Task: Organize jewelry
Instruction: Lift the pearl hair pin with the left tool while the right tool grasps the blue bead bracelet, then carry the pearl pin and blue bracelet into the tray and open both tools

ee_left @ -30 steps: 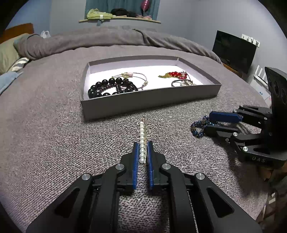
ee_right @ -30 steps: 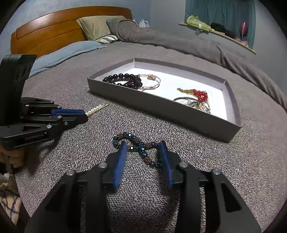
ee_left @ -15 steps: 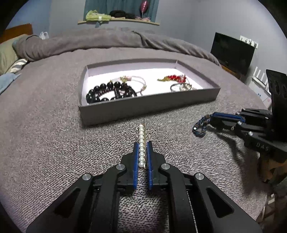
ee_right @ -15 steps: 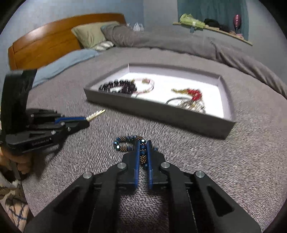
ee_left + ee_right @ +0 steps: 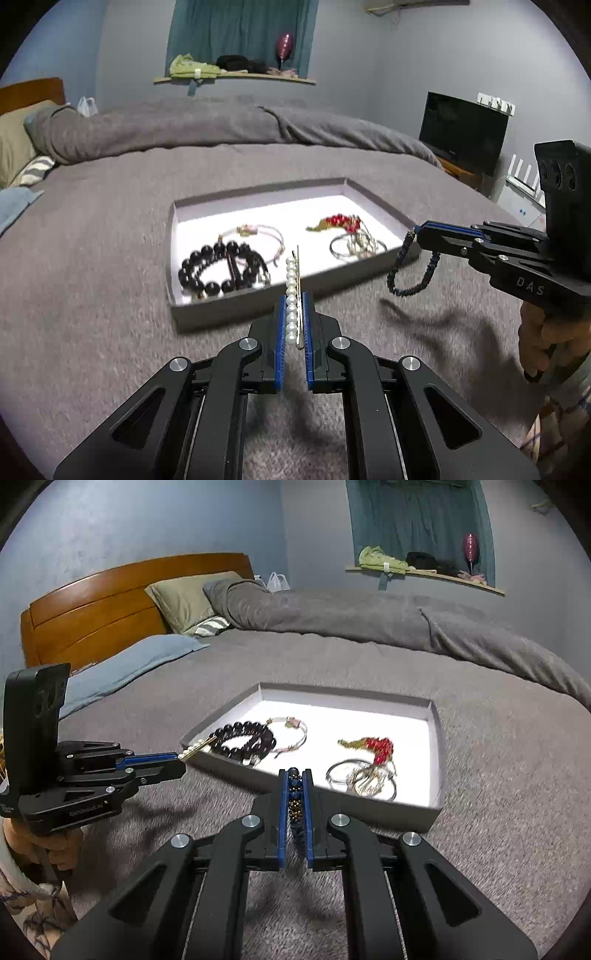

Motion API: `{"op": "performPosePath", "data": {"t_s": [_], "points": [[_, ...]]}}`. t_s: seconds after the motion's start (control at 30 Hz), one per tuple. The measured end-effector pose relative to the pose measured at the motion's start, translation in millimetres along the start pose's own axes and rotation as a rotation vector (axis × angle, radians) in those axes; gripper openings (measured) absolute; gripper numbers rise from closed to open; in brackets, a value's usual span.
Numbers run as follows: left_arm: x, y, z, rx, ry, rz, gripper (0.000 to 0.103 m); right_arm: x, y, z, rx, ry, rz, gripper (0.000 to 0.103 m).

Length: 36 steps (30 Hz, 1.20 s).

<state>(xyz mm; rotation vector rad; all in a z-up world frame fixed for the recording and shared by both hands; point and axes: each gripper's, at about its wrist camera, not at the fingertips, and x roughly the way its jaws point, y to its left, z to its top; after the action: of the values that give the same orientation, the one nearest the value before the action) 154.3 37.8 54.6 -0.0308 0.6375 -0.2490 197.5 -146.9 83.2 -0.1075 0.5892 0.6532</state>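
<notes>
1. Two grippers aloft near tray [image 5: 177, 295].
2. Left gripper [image 5: 294, 325] pinches pearl clip [image 5: 291, 291]: stiff, light; grip its bar.
3. Right gripper [image 5: 294, 805] pinches blue bracelet [image 5: 410, 266]: limp, dangling, likely slippery.

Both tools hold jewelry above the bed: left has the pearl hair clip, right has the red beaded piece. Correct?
Not quite. The right tool holds the dark blue beaded bracelet; the red beaded piece lies in the grey tray, as the right wrist view shows. The left tool does hold the pearl hair clip.
</notes>
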Motion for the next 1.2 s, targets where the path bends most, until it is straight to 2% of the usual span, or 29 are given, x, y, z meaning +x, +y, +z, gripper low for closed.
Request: {"op": "performPosePath", "data": {"t_s": [0.53,0.9,1.2], "points": [[38,5,39,-0.012,-0.028,0.015,0.009,24,-4,51,-0.015,-0.030,0.016,0.007],[83,21,38,-0.082,0.021,0.032,0.009,70,-6,38,0.011,0.046,-0.020,0.007],[98,25,33,-0.090,0.070,0.028,0.009,94,-25,24,0.058,0.099,-0.063,0.007]]}}
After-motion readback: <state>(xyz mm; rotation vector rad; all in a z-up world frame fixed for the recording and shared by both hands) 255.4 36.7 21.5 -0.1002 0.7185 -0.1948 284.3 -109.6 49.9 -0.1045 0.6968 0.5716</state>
